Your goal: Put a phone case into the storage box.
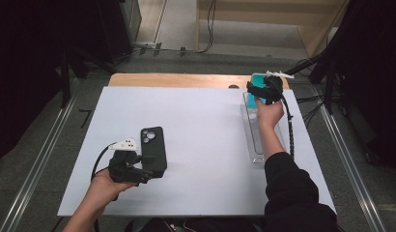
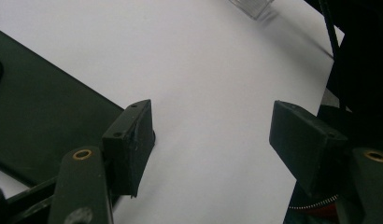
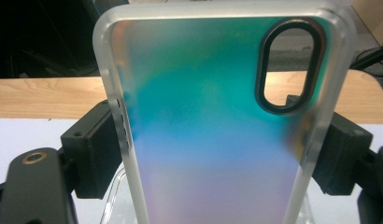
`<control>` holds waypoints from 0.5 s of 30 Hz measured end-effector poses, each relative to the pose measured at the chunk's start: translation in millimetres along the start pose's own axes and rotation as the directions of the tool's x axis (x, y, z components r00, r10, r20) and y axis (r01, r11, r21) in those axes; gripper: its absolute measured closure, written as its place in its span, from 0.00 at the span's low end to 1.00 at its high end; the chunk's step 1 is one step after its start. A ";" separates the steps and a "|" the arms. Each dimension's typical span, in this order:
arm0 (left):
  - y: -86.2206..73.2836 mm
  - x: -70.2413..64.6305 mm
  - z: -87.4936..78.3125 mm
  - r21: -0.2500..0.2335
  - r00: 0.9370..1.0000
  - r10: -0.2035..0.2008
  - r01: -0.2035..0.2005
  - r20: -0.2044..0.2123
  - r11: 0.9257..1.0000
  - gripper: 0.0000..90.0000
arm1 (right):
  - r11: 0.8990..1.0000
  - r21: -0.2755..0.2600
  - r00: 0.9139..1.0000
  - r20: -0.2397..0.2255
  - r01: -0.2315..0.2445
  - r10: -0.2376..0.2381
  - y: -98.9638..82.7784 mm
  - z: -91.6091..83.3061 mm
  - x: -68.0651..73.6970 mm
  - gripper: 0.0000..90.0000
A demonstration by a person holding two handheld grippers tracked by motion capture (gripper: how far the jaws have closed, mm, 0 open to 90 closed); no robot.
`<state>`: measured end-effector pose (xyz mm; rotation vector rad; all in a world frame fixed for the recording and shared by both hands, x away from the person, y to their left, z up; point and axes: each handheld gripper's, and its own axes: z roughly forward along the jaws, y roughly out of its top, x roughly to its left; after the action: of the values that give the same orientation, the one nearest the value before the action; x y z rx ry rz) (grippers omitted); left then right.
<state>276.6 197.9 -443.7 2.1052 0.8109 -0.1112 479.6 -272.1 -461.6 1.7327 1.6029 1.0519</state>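
The table (image 1: 196,145) is white. The right gripper (image 3: 217,140) squeezes a blue-green case (image 3: 213,116) by its sides, over the clear tray (image 1: 251,140). The left gripper (image 1: 138,170) stands apart with nothing inside, far left of the tray, touching a black phone (image 1: 154,147).

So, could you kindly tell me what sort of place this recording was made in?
Probably a lab or studio set up for recording. A white table stands between floor rails, with black stands and loose cables around it on grey carpet.
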 end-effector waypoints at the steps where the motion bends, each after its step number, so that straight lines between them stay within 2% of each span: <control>1: 0.2 0.1 0.0 0.001 1.000 -0.002 0.002 0.000 1.000 0.35 | 1.000 0.001 1.000 0.005 0.004 -0.004 -1.0 1.7 1.4 0.17; 5: -0.1 0.4 -0.1 0.001 1.000 -0.001 0.001 0.000 1.000 0.35 | 1.000 -0.004 1.000 0.018 0.021 -0.021 -3.3 5.7 4.6 0.17; 10: -0.3 0.5 -0.1 -0.001 1.000 -0.004 0.004 -0.001 1.000 0.35 | 1.000 -0.009 1.000 0.026 0.007 -0.007 -6.8 9.6 7.2 0.16; 15: -0.1 0.8 0.1 0.002 1.000 -0.001 0.001 -0.001 1.000 0.35 | 1.000 -0.012 0.999 0.026 0.029 -0.029 -8.1 10.2 9.8 0.16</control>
<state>277.2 198.3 -444.1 2.1066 0.8131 -0.1117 483.4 -260.2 -472.1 1.7035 1.5978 1.0190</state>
